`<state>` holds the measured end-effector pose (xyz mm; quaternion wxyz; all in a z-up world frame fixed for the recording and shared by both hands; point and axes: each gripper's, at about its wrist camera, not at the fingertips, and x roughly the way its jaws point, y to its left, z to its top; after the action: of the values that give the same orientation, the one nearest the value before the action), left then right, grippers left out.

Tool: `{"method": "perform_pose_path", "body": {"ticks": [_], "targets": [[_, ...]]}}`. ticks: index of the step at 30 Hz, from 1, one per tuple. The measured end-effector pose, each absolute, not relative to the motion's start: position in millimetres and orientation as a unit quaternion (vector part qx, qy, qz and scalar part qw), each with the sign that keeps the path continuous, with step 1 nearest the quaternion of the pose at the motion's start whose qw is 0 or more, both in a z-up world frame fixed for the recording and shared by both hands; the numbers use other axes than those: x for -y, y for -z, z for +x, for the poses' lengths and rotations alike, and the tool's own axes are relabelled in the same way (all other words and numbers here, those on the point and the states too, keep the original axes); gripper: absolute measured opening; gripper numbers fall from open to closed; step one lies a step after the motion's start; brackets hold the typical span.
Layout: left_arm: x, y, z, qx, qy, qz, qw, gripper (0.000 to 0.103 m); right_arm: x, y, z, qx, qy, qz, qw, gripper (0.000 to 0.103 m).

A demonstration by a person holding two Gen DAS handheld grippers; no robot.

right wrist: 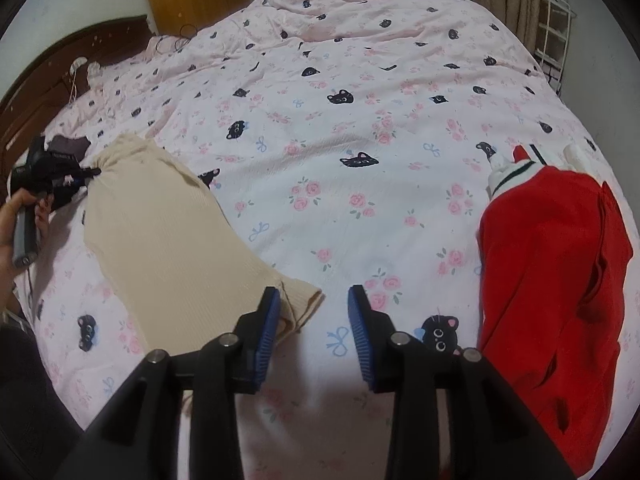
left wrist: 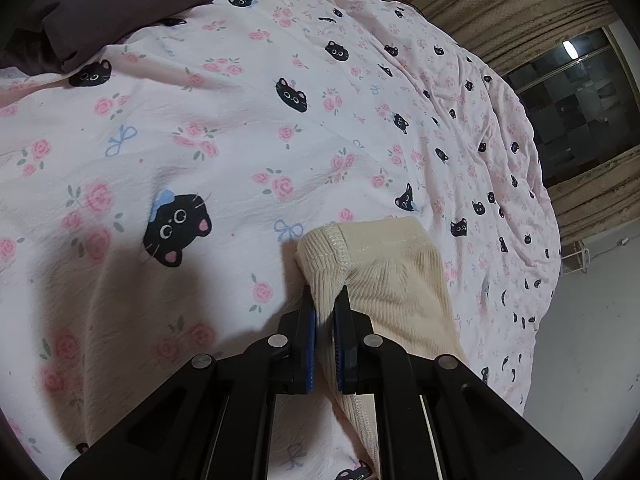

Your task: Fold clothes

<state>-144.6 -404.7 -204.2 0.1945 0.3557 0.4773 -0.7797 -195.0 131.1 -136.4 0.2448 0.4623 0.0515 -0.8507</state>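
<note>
Left gripper [left wrist: 325, 312] pinched tight on corner of cream garment [left wrist: 384, 280], lower centre of left view. Right gripper [right wrist: 314, 300] jaws apart, empty, garment's near end touching its left pad. Red garment [right wrist: 552, 272] right, on bedspread [right wrist: 340, 200].

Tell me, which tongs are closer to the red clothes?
Right. The right tongs hover open just beside the red clothes; the left tongs pinch the cream garment at its far end.
</note>
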Motion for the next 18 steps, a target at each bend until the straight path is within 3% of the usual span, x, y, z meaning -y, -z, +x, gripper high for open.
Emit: {"method": "perform_pose_path", "body": {"ticks": [11, 18], "targets": [[406, 204, -143, -0.475, 0.782, 0.355, 0.191, 0.006, -169, 156, -176, 0.214, 0.751, 0.536, 0.320, 0.042], [406, 204, -143, -0.473, 0.784, 0.356, 0.189, 0.006, -173, 177, -154, 0.279, 0.717, 0.555, 0.317, 0.042]]}}
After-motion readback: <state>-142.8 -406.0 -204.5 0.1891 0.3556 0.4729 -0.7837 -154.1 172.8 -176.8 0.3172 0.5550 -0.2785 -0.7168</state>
